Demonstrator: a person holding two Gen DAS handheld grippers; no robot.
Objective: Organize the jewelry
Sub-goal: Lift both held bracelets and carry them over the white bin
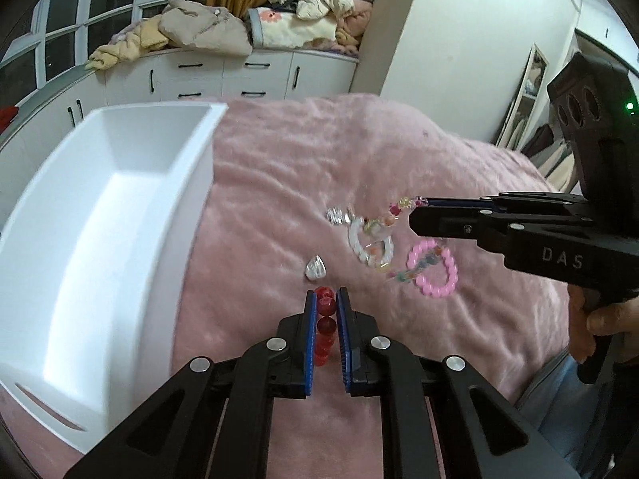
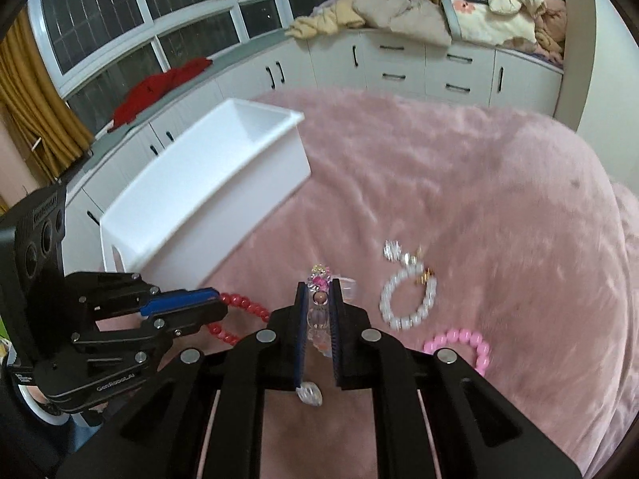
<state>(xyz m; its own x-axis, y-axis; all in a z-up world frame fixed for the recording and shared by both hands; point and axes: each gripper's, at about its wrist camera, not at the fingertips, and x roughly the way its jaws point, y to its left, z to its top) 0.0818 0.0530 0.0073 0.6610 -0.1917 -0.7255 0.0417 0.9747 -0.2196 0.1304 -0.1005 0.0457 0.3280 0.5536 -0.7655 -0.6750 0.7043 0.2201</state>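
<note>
In the left wrist view my left gripper [image 1: 326, 296] is shut on a red bead bracelet [image 1: 324, 321], which hangs between the blue pads above the pink blanket. My right gripper [image 1: 419, 204] comes in from the right, shut on a multicoloured bead bracelet [image 1: 395, 210] that dangles below it. The right wrist view shows my right gripper [image 2: 319, 289] with that multicoloured bracelet [image 2: 319, 311] pinched between its fingers. My left gripper [image 2: 217, 303] is at the left there, with the red bracelet [image 2: 245, 308] looping from its tips. A white open box [image 1: 199, 175] [image 2: 223, 215] stands left of both.
On the pink blanket [image 1: 319, 151] [image 2: 499, 199] lie a white bead bracelet [image 1: 371, 248] [image 2: 407, 299], a pink bead bracelet [image 1: 437, 275] [image 2: 463, 343], a silver leaf-shaped piece [image 1: 315, 269] [image 2: 310, 393] and small silver charms [image 1: 337, 215] [image 2: 393, 249]. White cabinets piled with clothes line the far wall.
</note>
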